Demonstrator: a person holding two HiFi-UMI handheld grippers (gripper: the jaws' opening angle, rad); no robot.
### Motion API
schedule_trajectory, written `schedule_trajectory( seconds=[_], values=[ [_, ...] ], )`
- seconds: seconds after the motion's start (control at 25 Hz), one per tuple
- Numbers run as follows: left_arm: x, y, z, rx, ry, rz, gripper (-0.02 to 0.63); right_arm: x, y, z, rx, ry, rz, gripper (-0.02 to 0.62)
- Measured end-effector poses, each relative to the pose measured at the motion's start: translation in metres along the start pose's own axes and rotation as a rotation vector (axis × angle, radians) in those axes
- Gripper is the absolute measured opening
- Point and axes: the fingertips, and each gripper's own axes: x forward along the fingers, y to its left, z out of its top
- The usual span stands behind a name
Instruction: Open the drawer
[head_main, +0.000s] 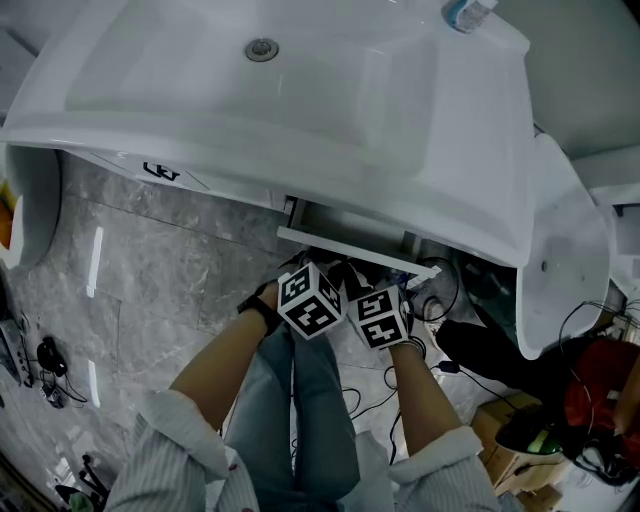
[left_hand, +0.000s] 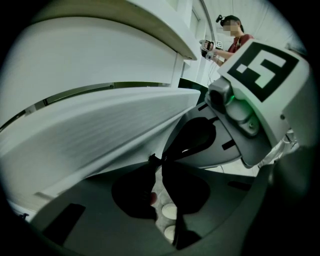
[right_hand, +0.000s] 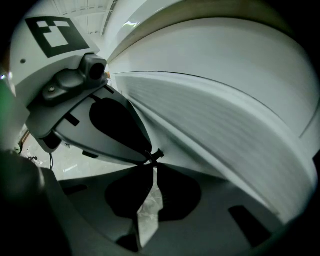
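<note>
The white drawer front (head_main: 340, 248) sticks out a little from under the white washbasin (head_main: 300, 120). Both grippers are held side by side just below it. My left gripper (head_main: 322, 272) has its jaws closed tip to tip at the drawer front's (left_hand: 100, 130) lower edge, and I see nothing between them (left_hand: 156, 160). My right gripper (head_main: 365, 285) is closed the same way (right_hand: 152, 156), its tips against the left gripper's tips under the drawer front (right_hand: 210, 120). Each gripper shows in the other's view, the right gripper's marker cube (left_hand: 262, 67) and the left gripper's marker cube (right_hand: 52, 32).
A white rounded fixture (head_main: 560, 250) stands right of the vanity, another (head_main: 30, 210) at the left. Cables (head_main: 440, 300) and a red bag (head_main: 600, 400) lie on the grey marble floor (head_main: 150, 280). A bottle (head_main: 465, 12) sits on the basin's rim. A person in red (left_hand: 235, 37) stands far off.
</note>
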Motion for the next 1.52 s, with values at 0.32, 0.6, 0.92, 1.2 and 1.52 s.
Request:
schedule_trajectory(
  seconds=[0.32,0.6,0.92,1.2,1.52],
  values=[
    [-0.005,-0.008,-0.008,-0.022,0.001,-0.002,0.044,-0.004,0.01,-0.006,0.006,0.007,-0.007,0.023],
    [-0.008,-0.014,-0.015,-0.03,0.006,-0.003,0.044,-0.006,0.018,-0.01,0.006,0.01,-0.016,0.023],
    [-0.011,-0.023,-0.025,-0.054,0.003,-0.01,0.043,-0.008,0.029,-0.018,0.032,0.011,-0.025,0.022],
    [-0.007,-0.022,-0.028,-0.095,-0.013,-0.017,0.048,-0.004,0.029,-0.024,0.083,-0.004,-0.018,0.025],
    [-0.007,-0.021,-0.031,-0.141,-0.015,-0.024,0.057,-0.003,0.029,-0.026,0.171,-0.008,0.009,0.032]
  ],
)
